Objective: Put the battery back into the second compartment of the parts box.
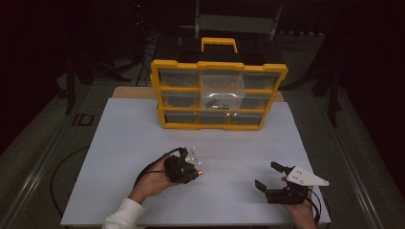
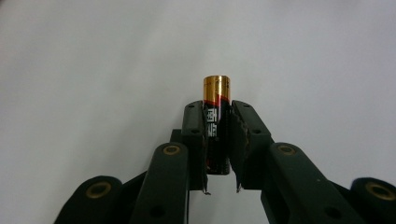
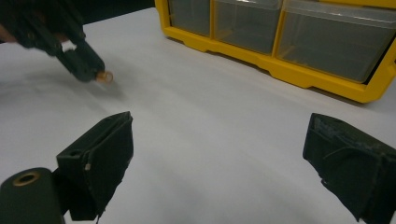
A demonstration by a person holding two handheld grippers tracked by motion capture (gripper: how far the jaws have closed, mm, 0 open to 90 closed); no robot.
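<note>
The left gripper clamps a battery lengthwise along its jaws, gold end outward; the right gripper gapes, holding nothing.

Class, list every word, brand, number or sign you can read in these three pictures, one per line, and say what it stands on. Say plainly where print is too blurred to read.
Battery, held in the left gripper: light print on its black band, cut off by the jaws and too blurred to read.
Yellow drawer organizer: no label that can be read.
Right gripper, grey plate and white table: no text.
</note>
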